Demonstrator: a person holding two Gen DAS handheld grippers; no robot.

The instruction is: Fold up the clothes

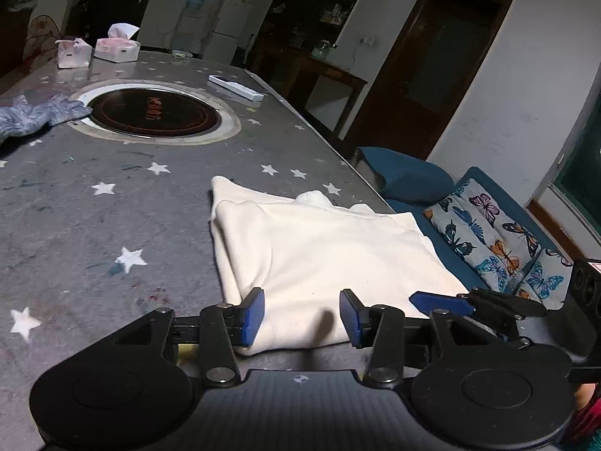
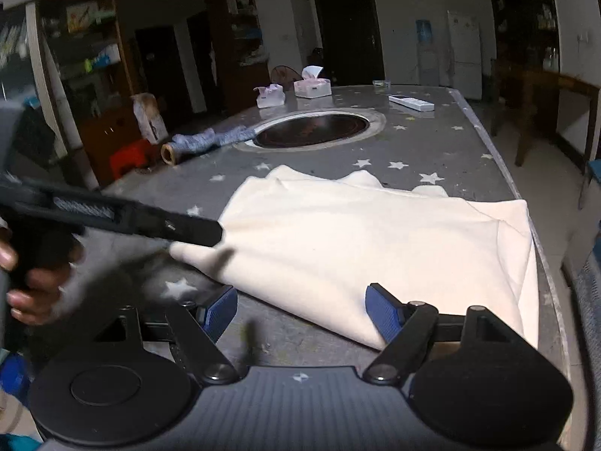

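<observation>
Left tongs (image 1: 301, 315) are standing partly open, blue pads straddling the near edge of the folded cream garment (image 1: 323, 248) without pinching it. Right tongs (image 2: 301, 310) are gaping wide; the right pad is lying against the garment's near corner, and nothing is being held. The garment is lying folded on the grey star-patterned table (image 1: 94, 206), close to its right-hand edge. Seen from the right wrist, the left tongs are reaching in from the left, tip at the garment's left corner. Further back, a round inset hotplate (image 1: 154, 112) is sitting in the table, with a blue-grey knit cloth (image 1: 33, 116) touching its rim. Beyond, a white remote (image 1: 234, 87) and two tissue packs (image 1: 116, 48) are resting
</observation>
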